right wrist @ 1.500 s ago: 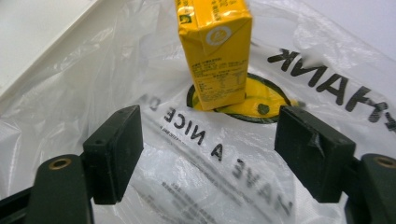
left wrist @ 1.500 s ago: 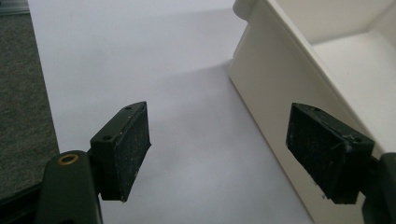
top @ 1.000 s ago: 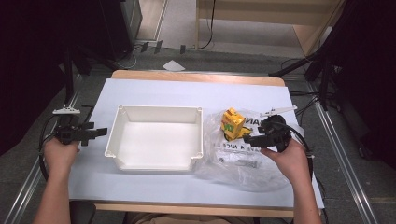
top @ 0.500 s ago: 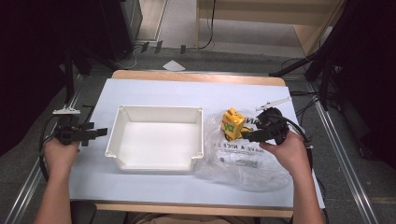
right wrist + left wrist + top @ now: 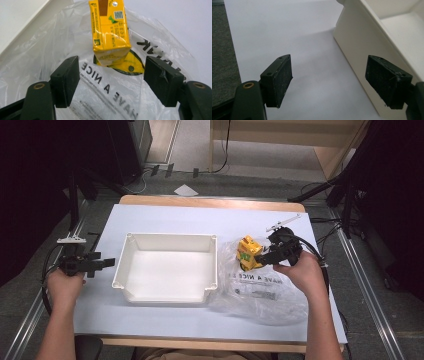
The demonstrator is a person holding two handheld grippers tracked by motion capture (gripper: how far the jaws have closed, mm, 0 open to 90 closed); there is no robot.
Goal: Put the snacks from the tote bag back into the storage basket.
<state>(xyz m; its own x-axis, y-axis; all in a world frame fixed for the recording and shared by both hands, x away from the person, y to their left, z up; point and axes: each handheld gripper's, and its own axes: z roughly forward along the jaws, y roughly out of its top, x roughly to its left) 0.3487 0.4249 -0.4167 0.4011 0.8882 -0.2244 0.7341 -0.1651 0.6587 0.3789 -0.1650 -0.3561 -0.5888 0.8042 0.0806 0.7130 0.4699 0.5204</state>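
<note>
The right gripper (image 5: 111, 82), jaws wide and empty, lines up on the yellow carton (image 5: 110, 32) atop the bag (image 5: 62, 50) right of the tray (image 5: 167, 265), likely to grasp it, while the left gripper (image 5: 337, 82) idles open left of the tray.

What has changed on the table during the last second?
The right gripper rose slightly and turned toward the yellow carton, jaws open, holding nothing. The left gripper, the white bin and the plastic bag stayed as they were.

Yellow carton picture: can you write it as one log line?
right tongs: open, nearing yellow carton | carton: on plastic bag | left tongs: open beside white tray
</note>
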